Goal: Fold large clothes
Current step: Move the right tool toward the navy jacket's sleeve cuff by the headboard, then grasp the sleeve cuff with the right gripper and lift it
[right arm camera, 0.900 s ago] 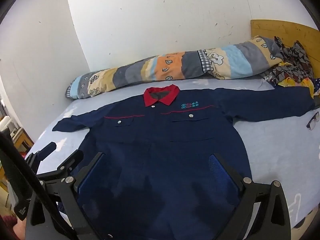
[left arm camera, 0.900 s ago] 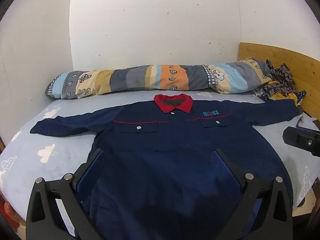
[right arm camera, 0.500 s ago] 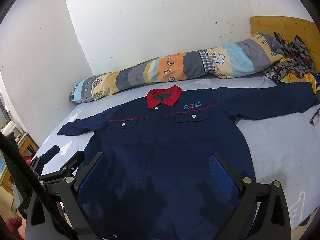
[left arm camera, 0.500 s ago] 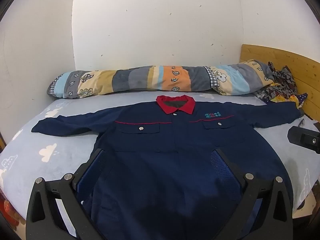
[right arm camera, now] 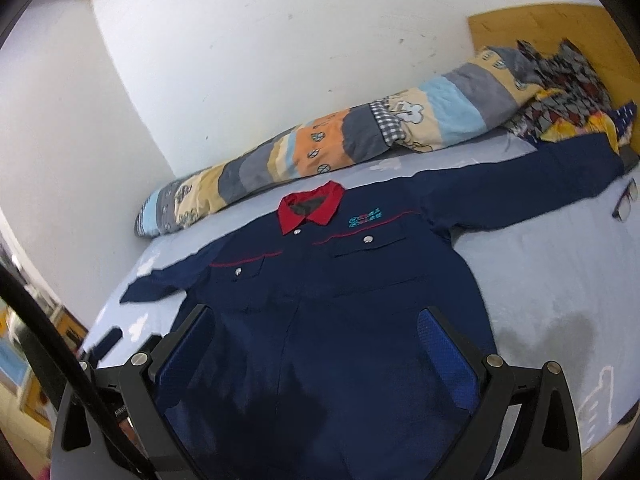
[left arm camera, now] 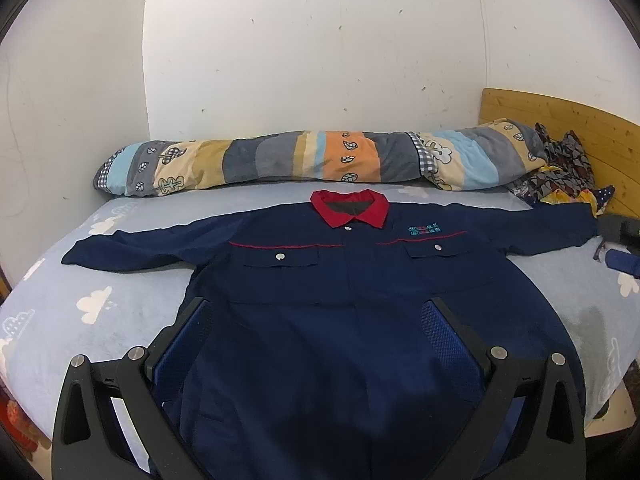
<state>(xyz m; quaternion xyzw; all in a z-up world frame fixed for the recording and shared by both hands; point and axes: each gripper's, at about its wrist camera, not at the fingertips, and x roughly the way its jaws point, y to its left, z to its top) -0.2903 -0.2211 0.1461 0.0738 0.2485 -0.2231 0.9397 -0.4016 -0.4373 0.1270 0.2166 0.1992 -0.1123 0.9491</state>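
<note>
A large navy work jacket (left arm camera: 344,280) with a red collar (left arm camera: 350,207) lies flat, front up, on the bed, both sleeves spread out sideways. It also shows in the right wrist view (right arm camera: 340,280). My left gripper (left arm camera: 316,332) is open and empty, hovering above the jacket's lower front. My right gripper (right arm camera: 316,336) is open and empty too, above the lower front, tilted. The right gripper's tip (left arm camera: 622,228) shows at the right edge of the left wrist view, near the jacket's right cuff.
A rolled striped quilt (left arm camera: 320,160) lies along the wall behind the jacket. Patterned clothes (left arm camera: 560,172) are piled at the wooden headboard (left arm camera: 560,120). Glasses (right arm camera: 626,200) lie on the light blue sheet (left arm camera: 80,300) by the right sleeve.
Both grippers have risen and moved forward over the jacket. The right wrist view has tilted and shifted toward the right sleeve. The jacket has not moved.
</note>
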